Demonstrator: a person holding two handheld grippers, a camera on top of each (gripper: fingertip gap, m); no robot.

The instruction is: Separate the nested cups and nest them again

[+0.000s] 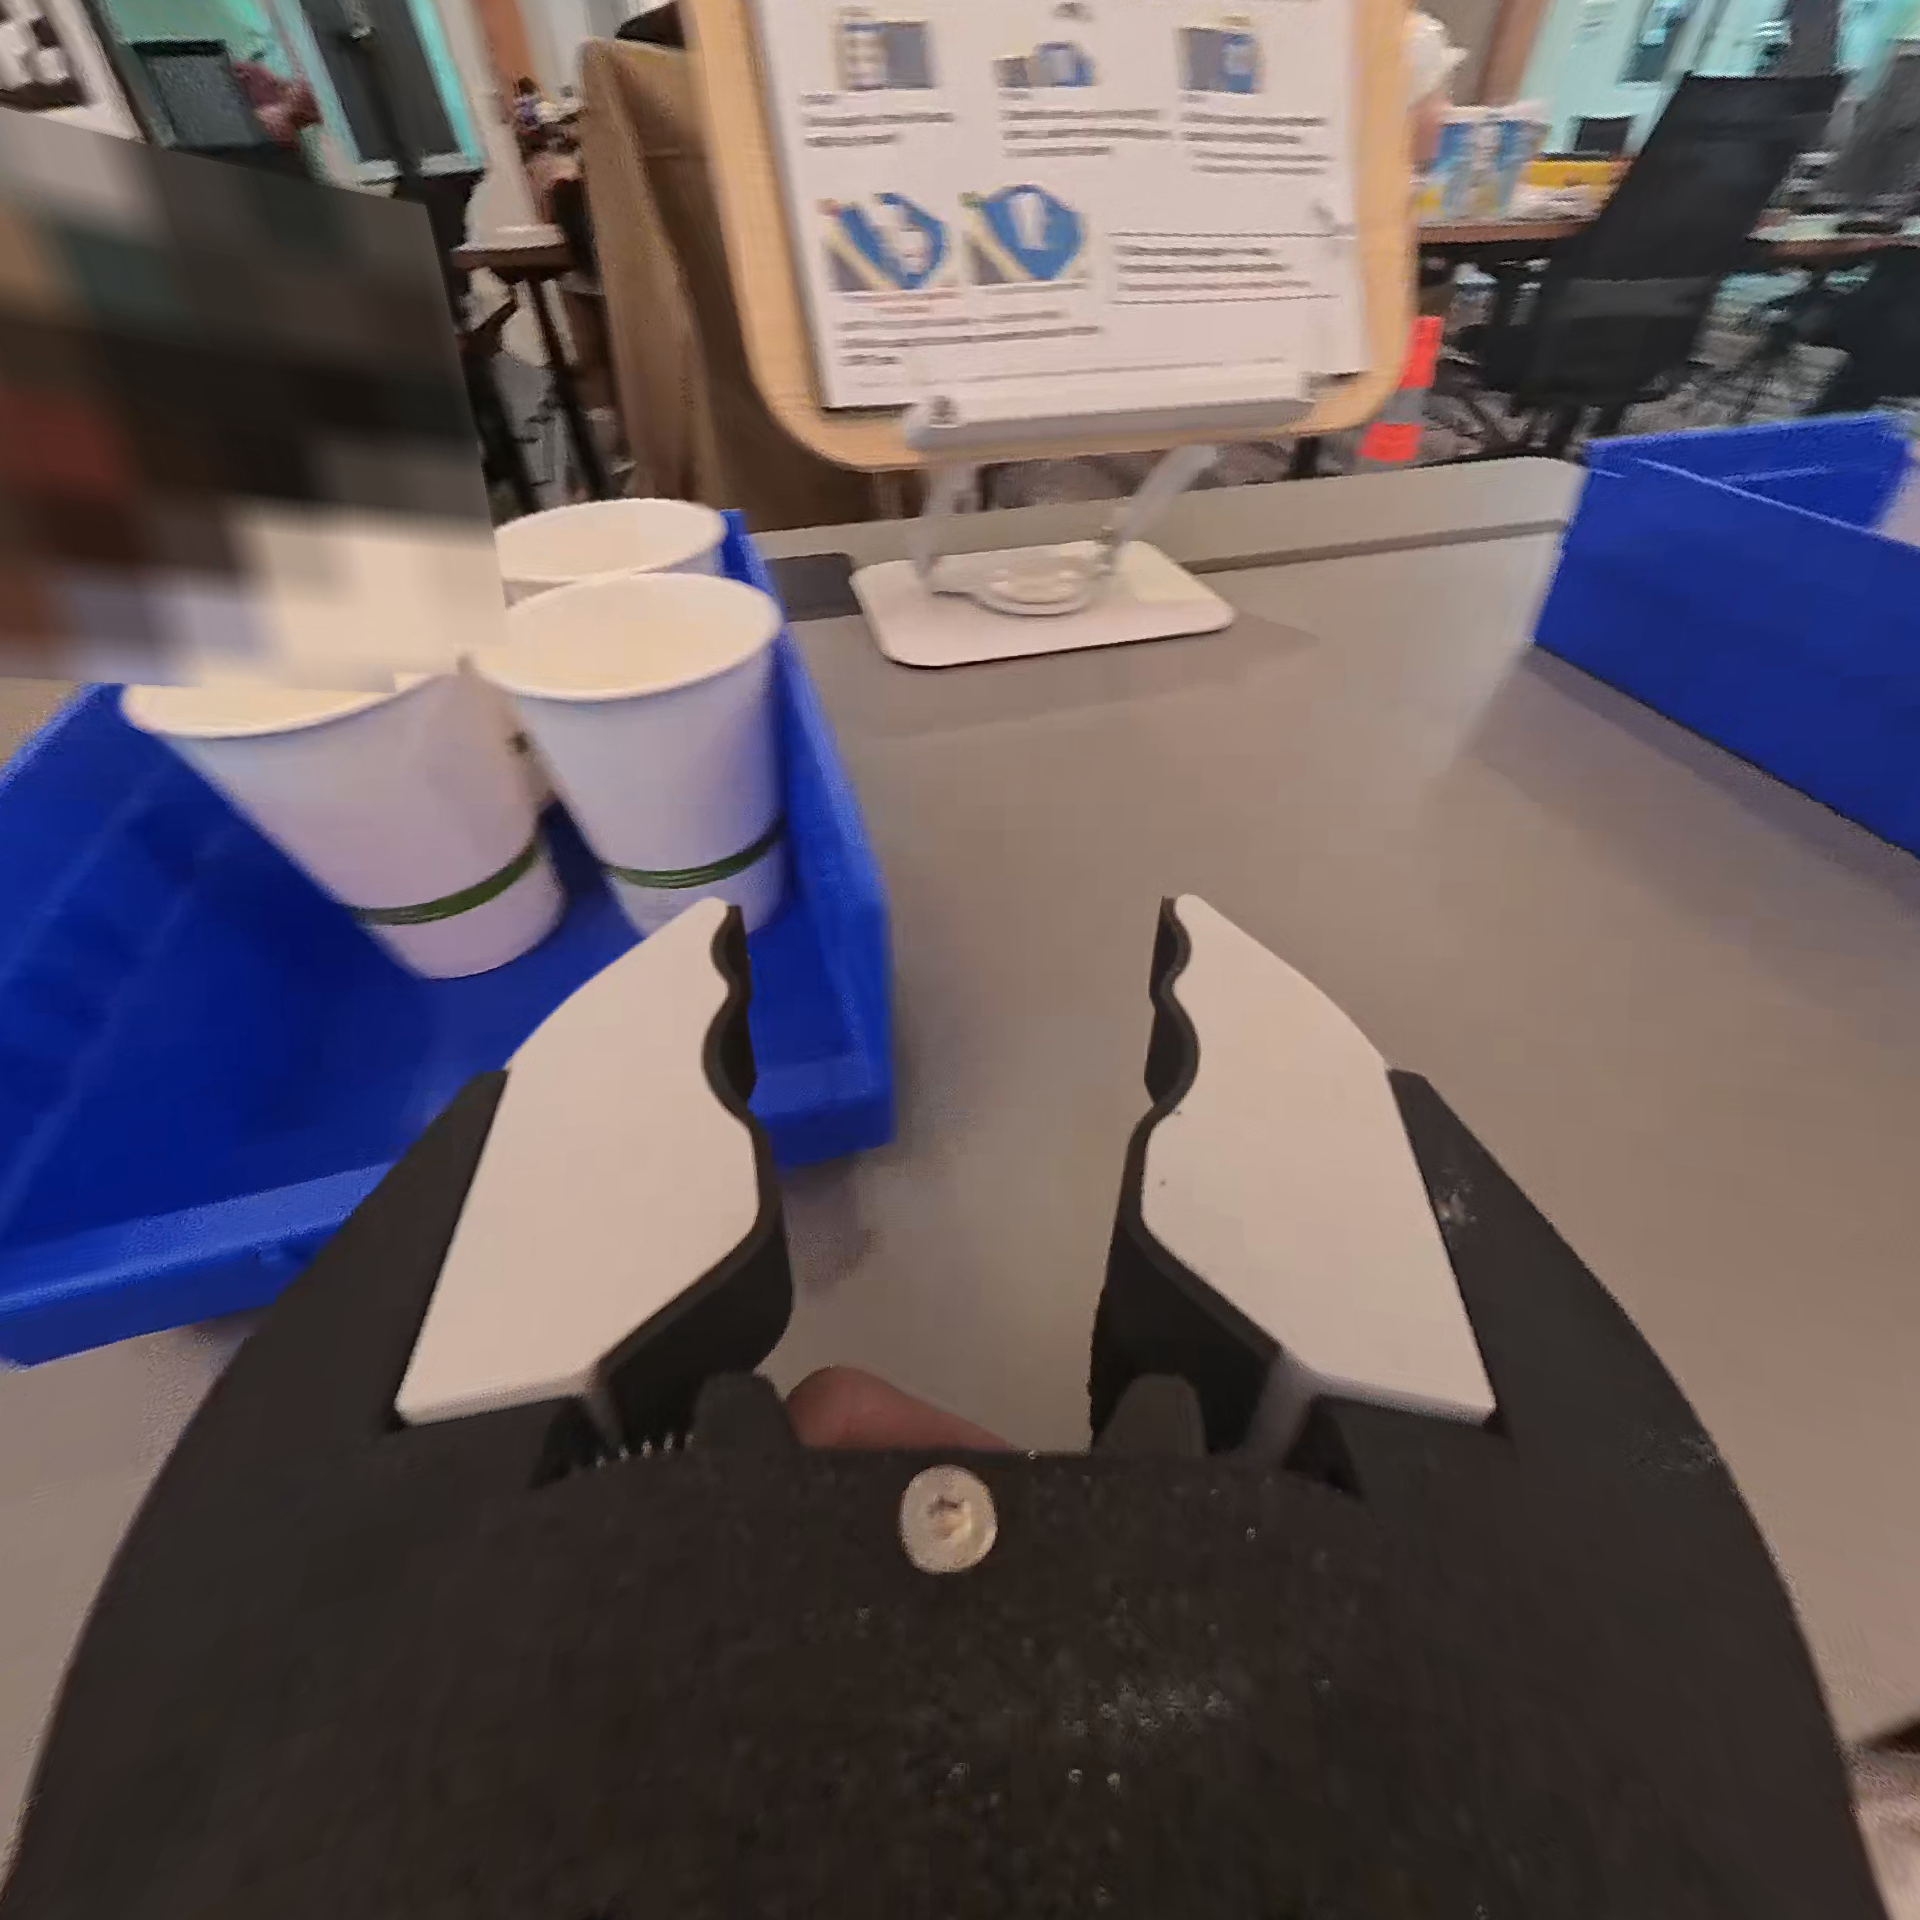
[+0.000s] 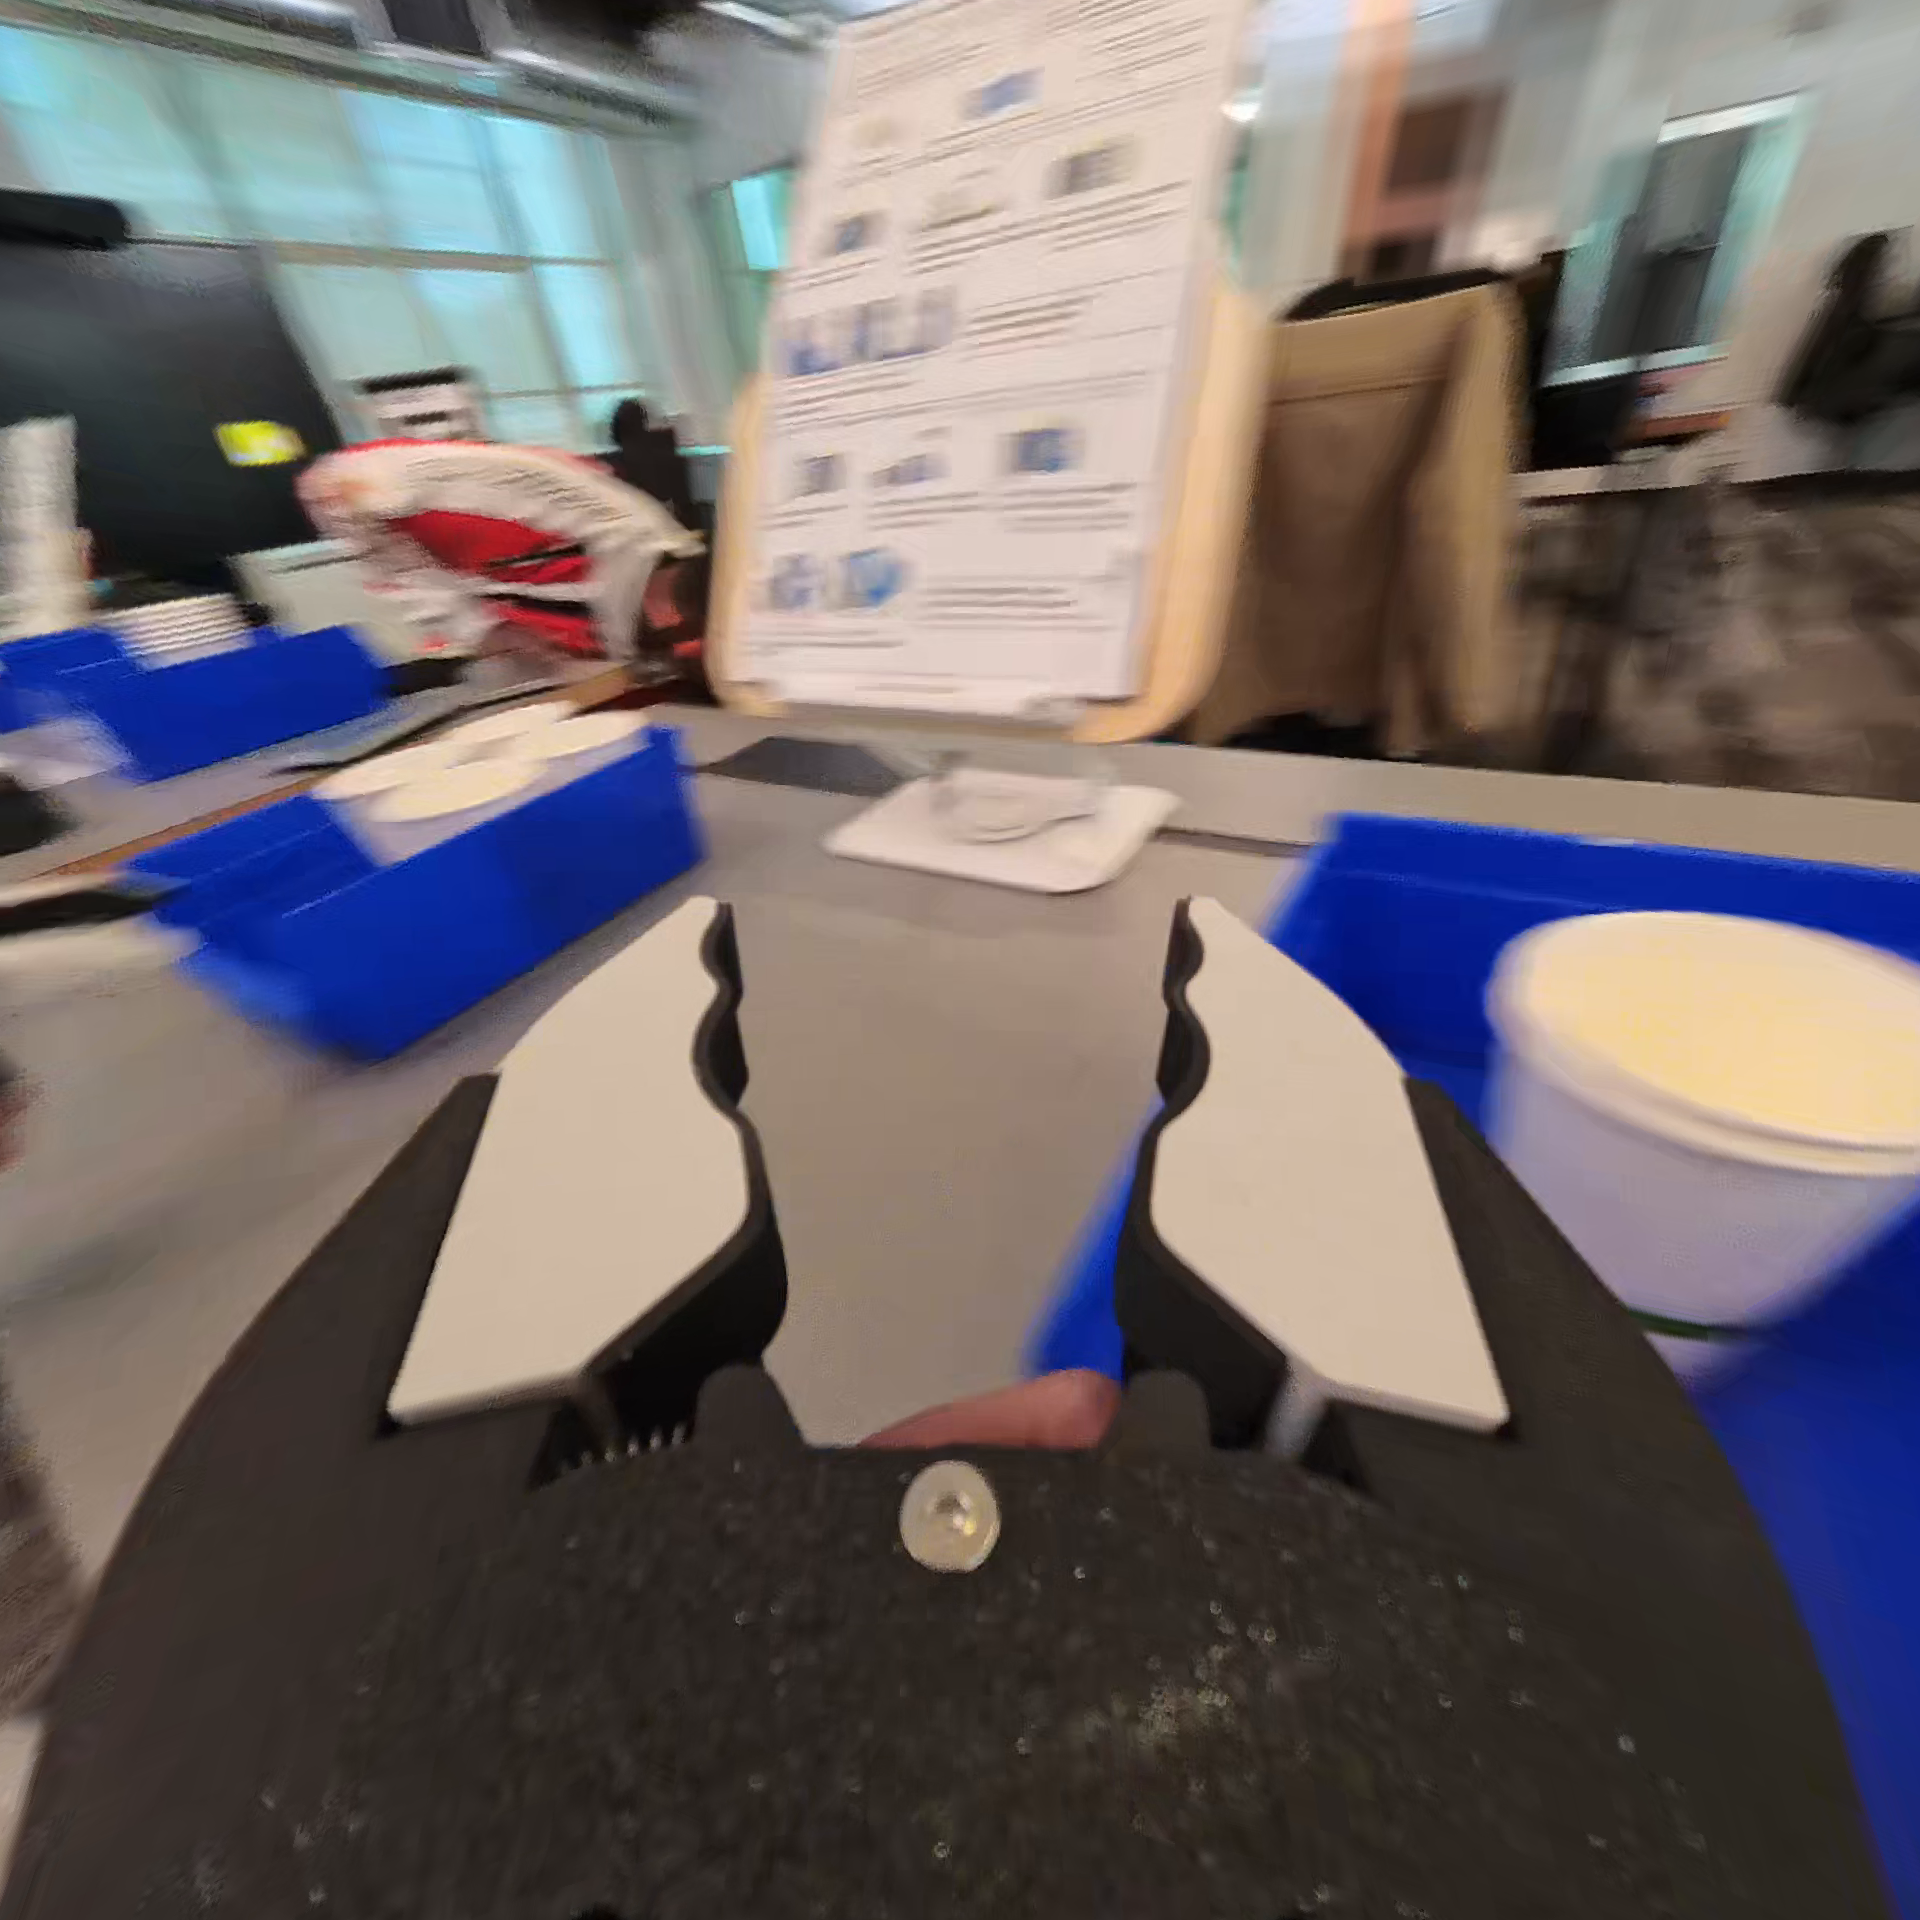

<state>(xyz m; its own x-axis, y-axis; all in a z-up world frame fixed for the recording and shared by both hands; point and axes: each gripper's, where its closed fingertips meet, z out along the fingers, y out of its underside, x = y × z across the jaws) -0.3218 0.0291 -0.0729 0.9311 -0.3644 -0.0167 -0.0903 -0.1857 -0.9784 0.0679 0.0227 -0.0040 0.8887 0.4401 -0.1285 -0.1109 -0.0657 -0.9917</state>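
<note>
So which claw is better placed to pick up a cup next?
Probably the right claw: open, with a white paper cup in the blue bin close beside it. The left claw, also open, has its cups farther ahead.

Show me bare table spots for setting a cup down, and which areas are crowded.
Free: the grey tabletop between the left blue plastic bin and the right blue plastic bin, in front of the white stand base. Crowded: the left bin, where white paper cups with green bands stand close together. The right bin holds a white paper cup.

White paper cups in bin
</note>
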